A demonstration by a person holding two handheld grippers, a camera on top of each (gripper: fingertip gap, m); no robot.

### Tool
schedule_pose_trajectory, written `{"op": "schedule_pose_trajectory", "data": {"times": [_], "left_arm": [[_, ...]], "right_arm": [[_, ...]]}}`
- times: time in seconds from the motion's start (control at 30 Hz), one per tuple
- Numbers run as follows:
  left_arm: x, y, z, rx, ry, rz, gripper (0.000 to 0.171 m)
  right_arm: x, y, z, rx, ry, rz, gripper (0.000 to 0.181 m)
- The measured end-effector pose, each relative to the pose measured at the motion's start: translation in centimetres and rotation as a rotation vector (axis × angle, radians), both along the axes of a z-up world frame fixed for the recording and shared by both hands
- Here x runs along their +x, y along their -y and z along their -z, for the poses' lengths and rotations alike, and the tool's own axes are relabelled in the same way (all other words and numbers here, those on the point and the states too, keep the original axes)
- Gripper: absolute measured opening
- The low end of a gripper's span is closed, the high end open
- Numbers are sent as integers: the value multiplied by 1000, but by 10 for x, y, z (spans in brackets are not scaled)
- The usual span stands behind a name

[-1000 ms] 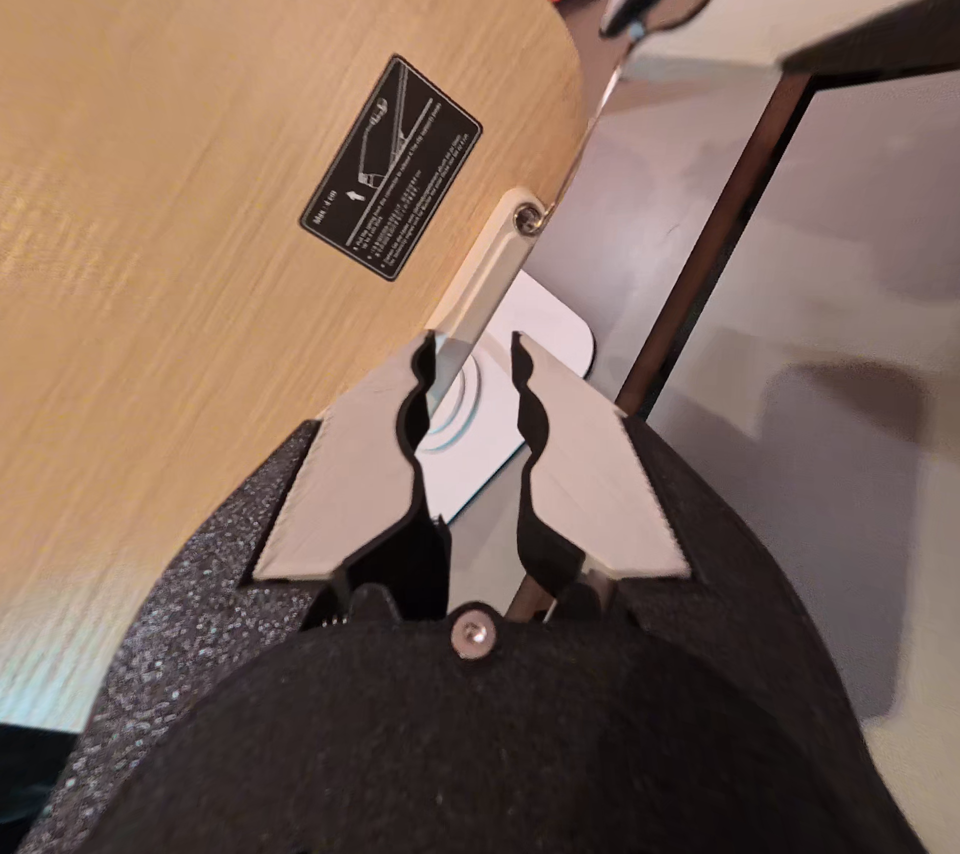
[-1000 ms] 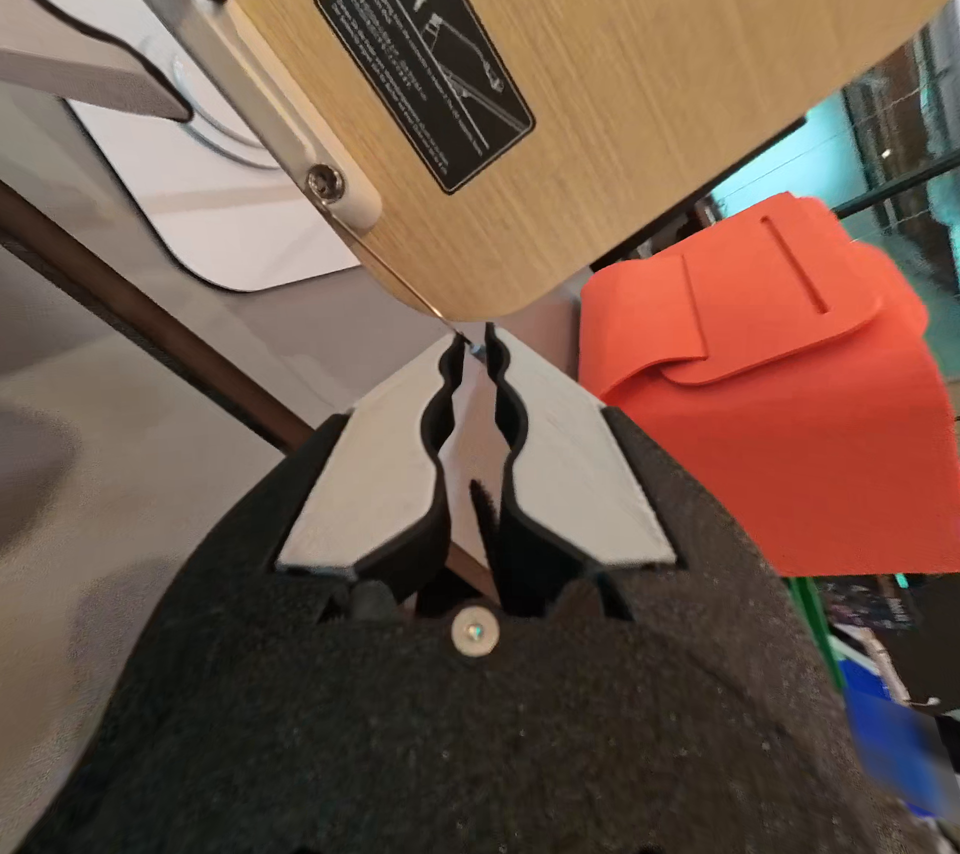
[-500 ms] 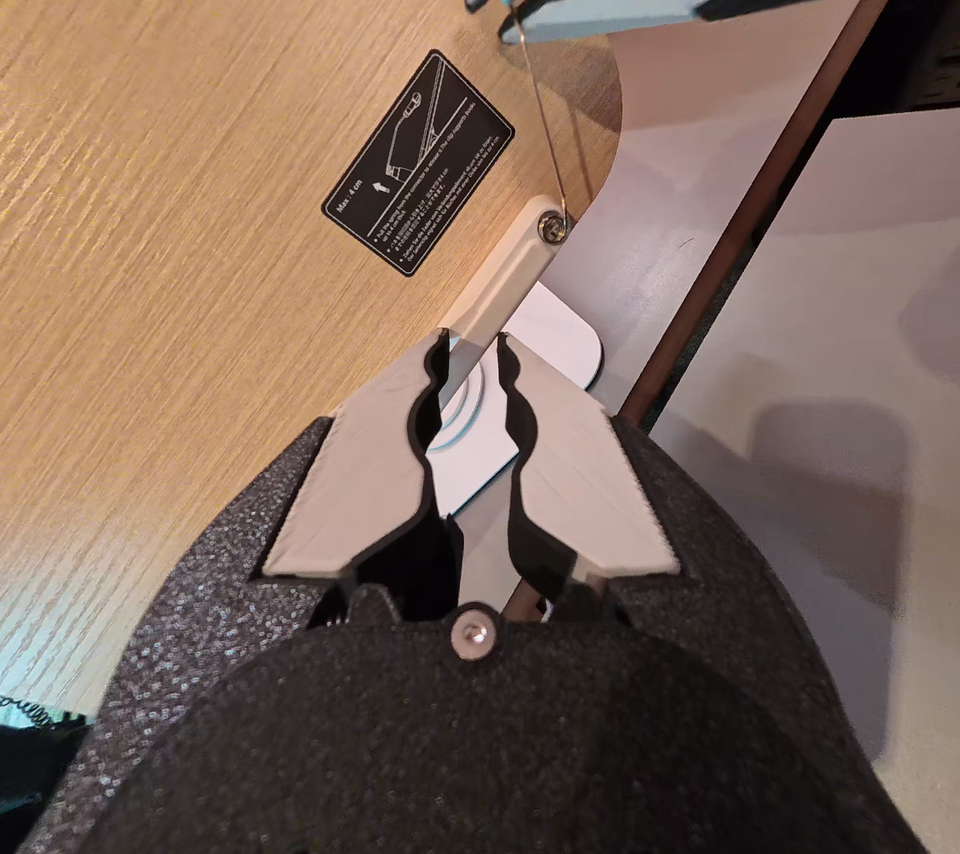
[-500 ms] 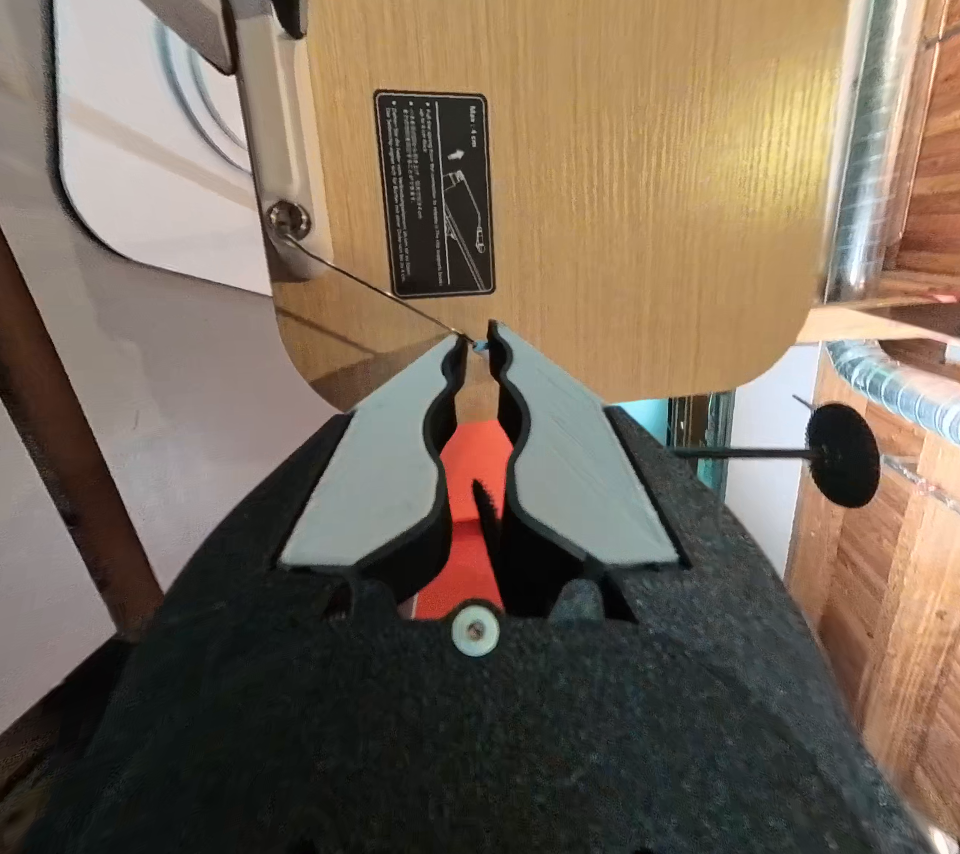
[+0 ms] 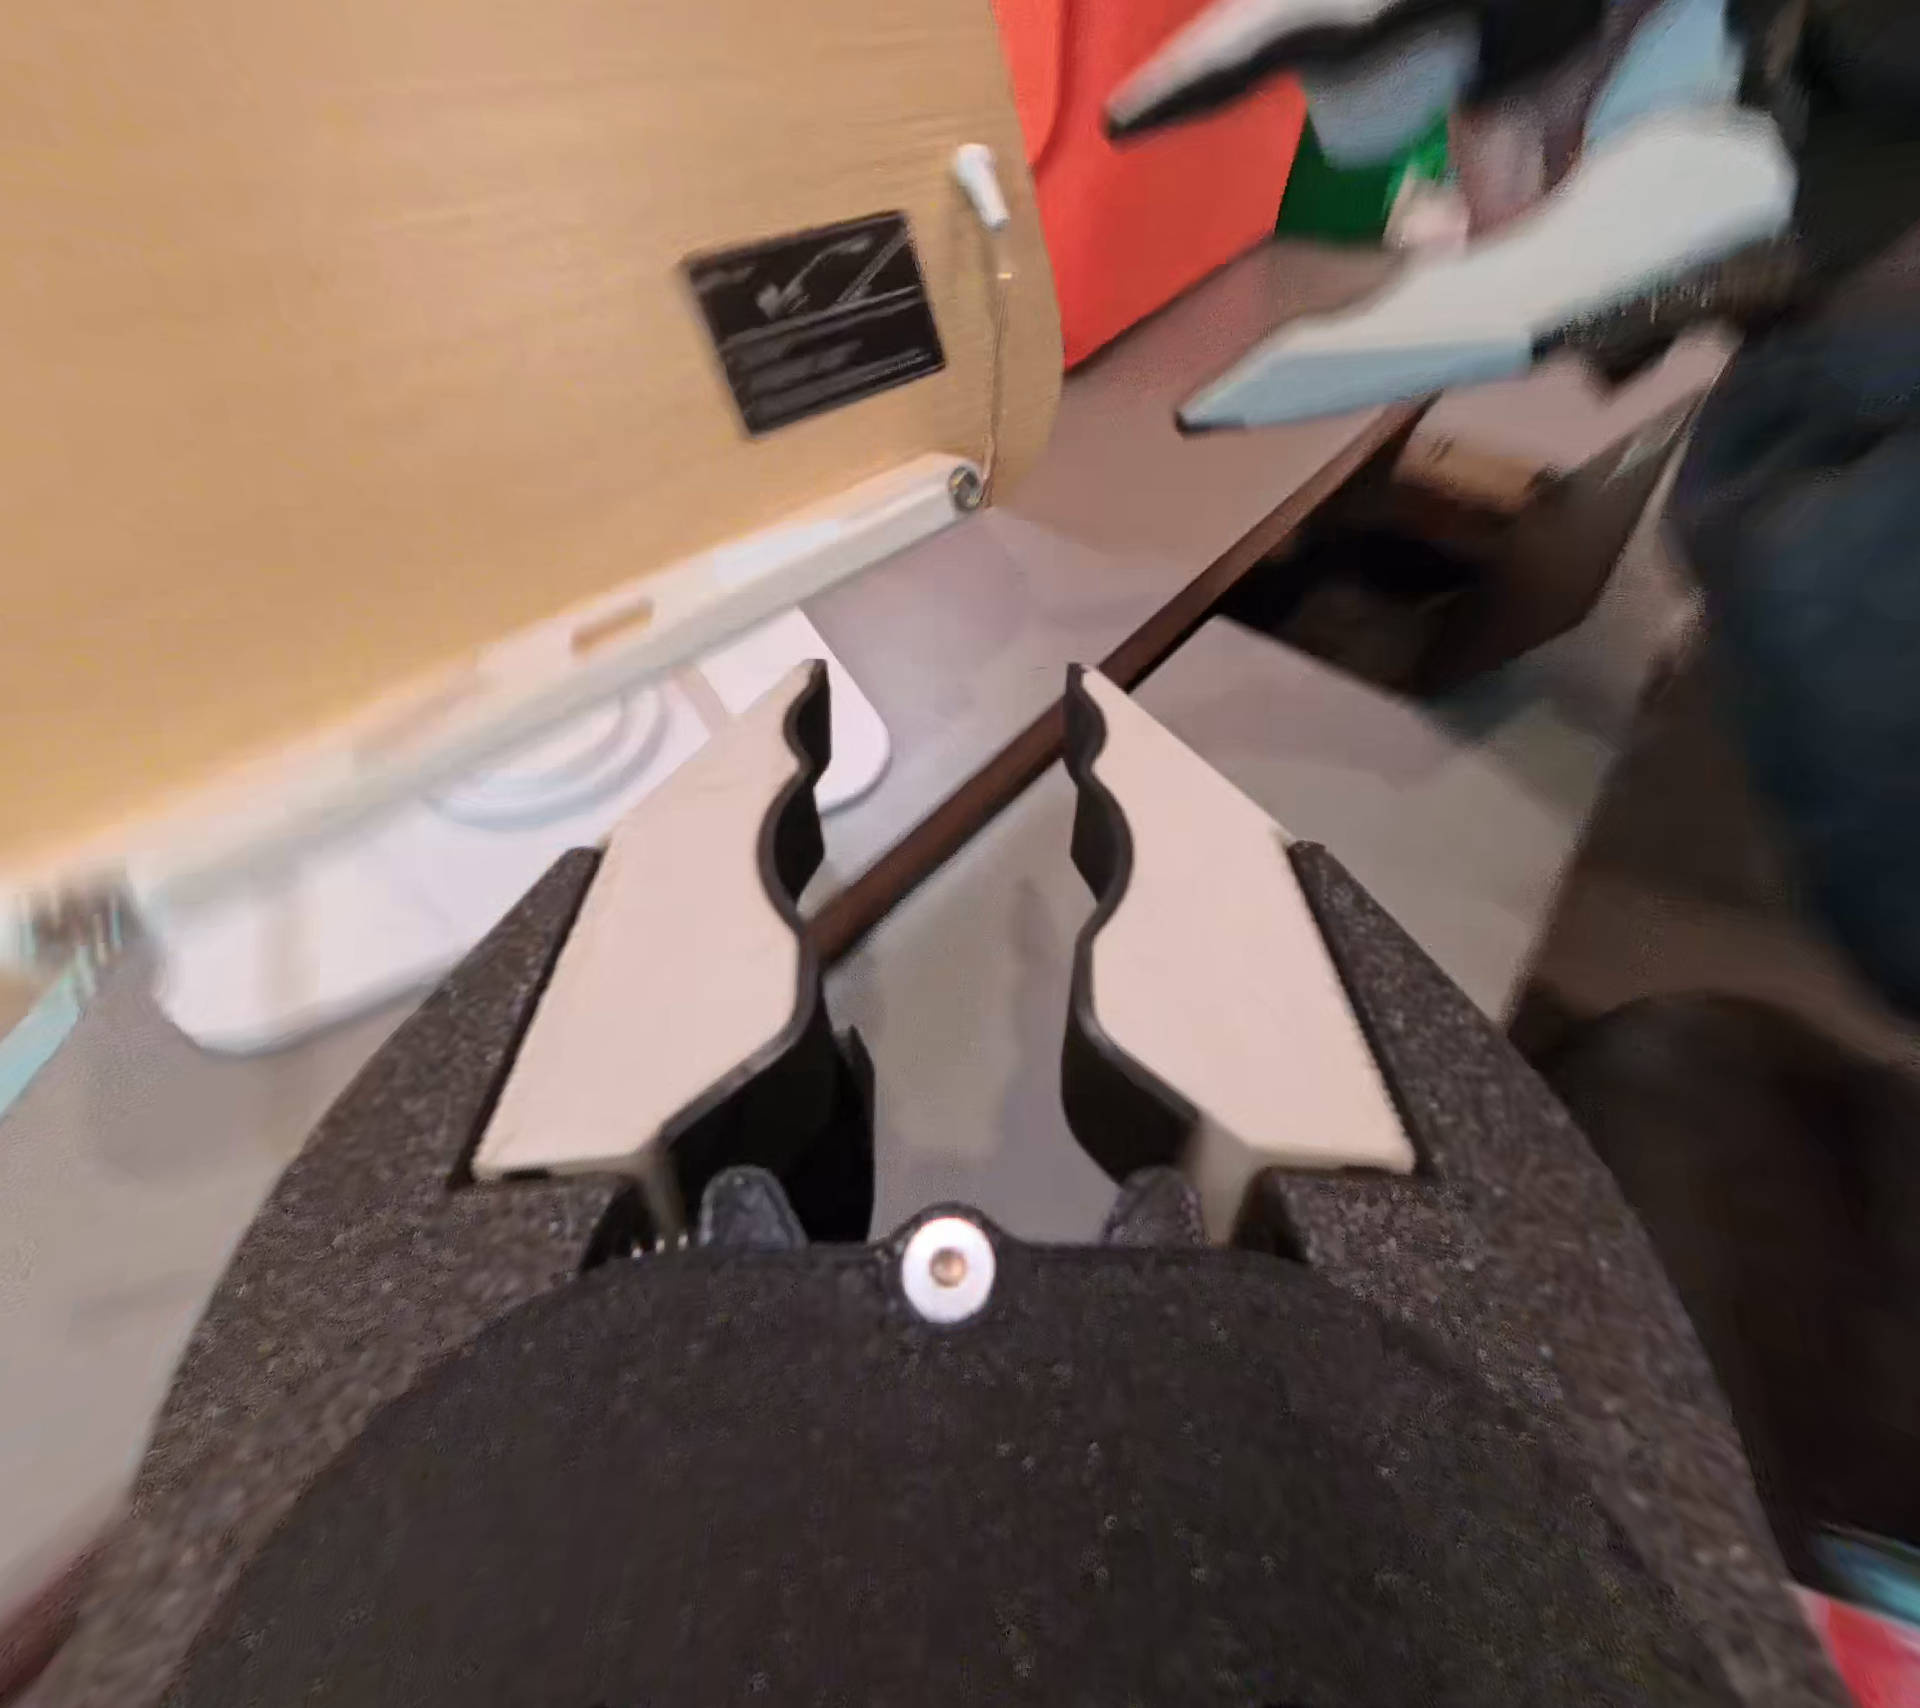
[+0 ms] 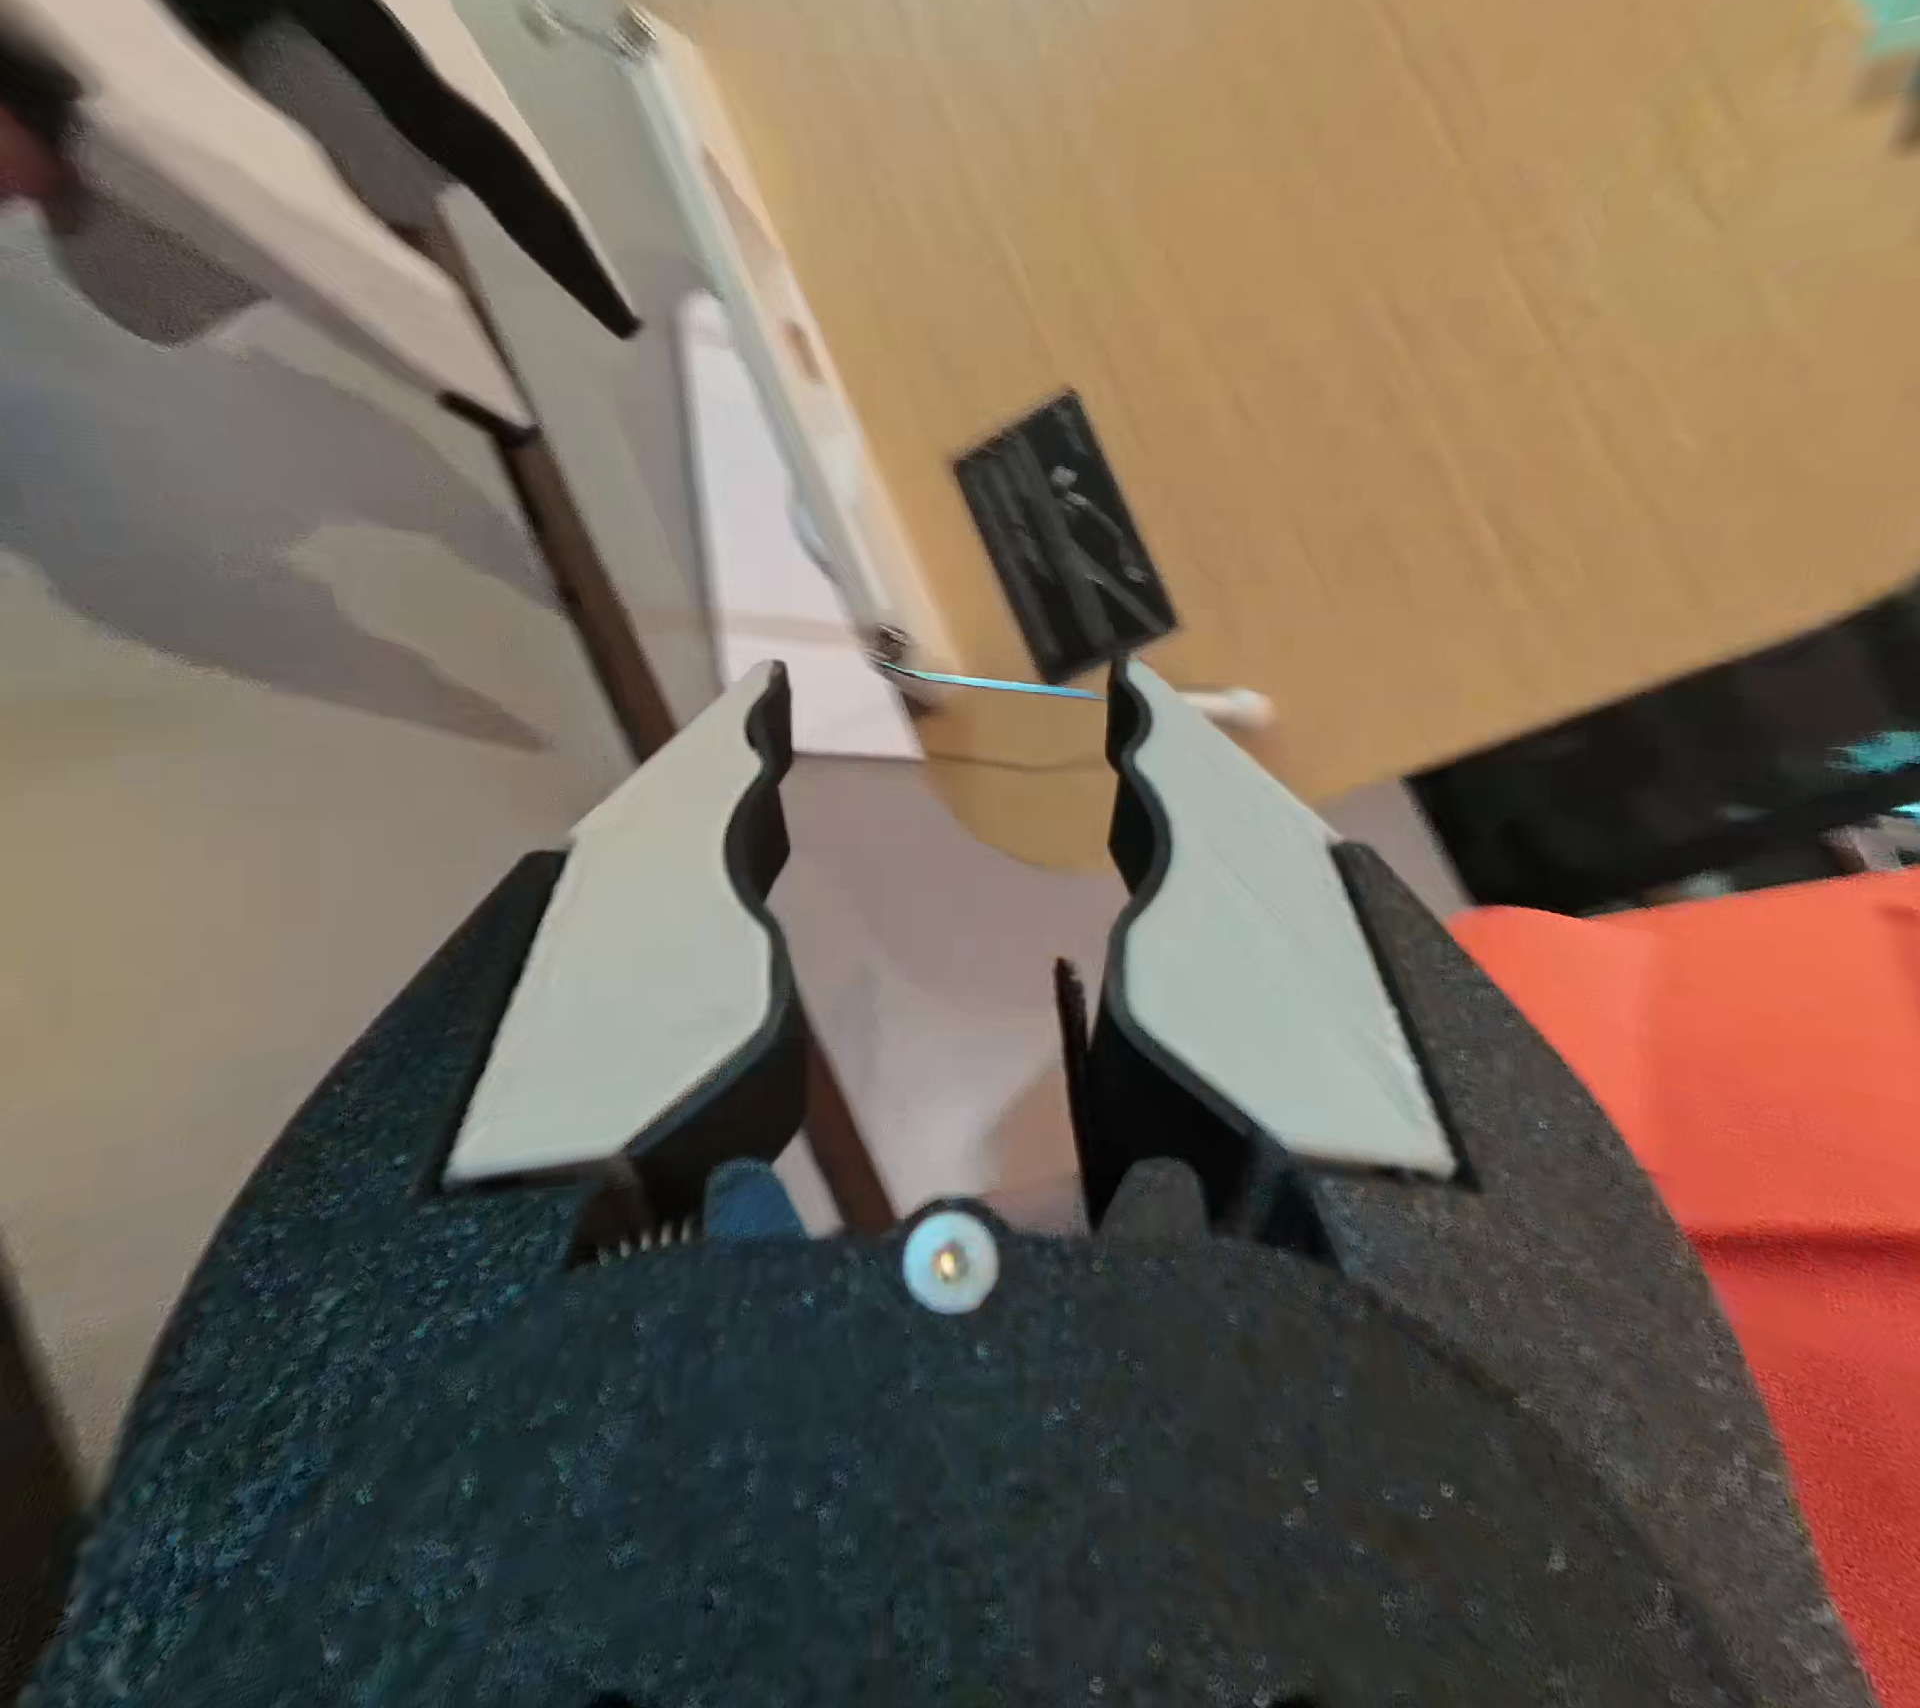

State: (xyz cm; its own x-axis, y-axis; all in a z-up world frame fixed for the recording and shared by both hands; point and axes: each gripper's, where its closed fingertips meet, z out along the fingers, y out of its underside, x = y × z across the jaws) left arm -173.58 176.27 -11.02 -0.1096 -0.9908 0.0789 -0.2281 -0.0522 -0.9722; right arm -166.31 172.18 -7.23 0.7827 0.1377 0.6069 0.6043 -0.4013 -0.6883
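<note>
In the left wrist view, the left gripper gapes empty; the wooden board stands ahead-left, its thin wire beyond the tips.

In the right wrist view, the right gripper is spread; the wire, probably springy and slippery, crosses just past its tips, its capped end looking easiest to pinch.

Two matching handheld grippers, black bodies and pale grey fingers

The left gripper and right gripper are each showing a speckled black foam-like body, two pale grey fingers with wavy black inner edges, and one silver screw sitting centred near the camera.
</note>
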Motion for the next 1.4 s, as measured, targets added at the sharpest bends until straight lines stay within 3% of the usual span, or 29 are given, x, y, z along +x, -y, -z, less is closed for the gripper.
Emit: {"op": "schedule_pose_trajectory", "data": {"times": [0.07,0.13,0.2,0.27,0.4,0.47,0.6,0.73,0.83,0.97,1.2,1.4], "left_arm": [[-19,-20,12,-359,-8,-33,42],[-28,-30,28,-680,-39,24,41],[-33,-36,35,-932,-69,106,45],[-42,-63,22,-1134,37,125,51],[-66,-141,28,-1173,153,-93,50],[-73,-164,28,-1243,195,-132,48],[-72,-167,37,-1325,179,-136,42],[-69,-173,41,-1411,215,-139,34],[-66,-178,32,-1384,257,-121,9],[-73,-181,19,-1263,292,-146,6],[-69,-172,-36,-590,211,-226,4],[-26,-158,-54,-347,70,-158,2]], "right_arm": [[-31,-16,17,-2,-97,-63,58],[-60,-43,31,-2,-76,-115,56],[-98,-71,27,48,-42,-216,51],[-119,-98,13,107,-38,-268,37],[-106,-150,27,58,6,-235,39],[-101,-166,41,29,49,-204,39],[-90,-175,49,29,130,-125,20],[-90,-175,48,18,125,-128,19],[-90,-175,48,18,105,-138,20],[-91,-175,49,8,80,-139,20],[-91,-174,49,16,93,-143,20],[-91,-168,50,6,93,-163,20]]}}
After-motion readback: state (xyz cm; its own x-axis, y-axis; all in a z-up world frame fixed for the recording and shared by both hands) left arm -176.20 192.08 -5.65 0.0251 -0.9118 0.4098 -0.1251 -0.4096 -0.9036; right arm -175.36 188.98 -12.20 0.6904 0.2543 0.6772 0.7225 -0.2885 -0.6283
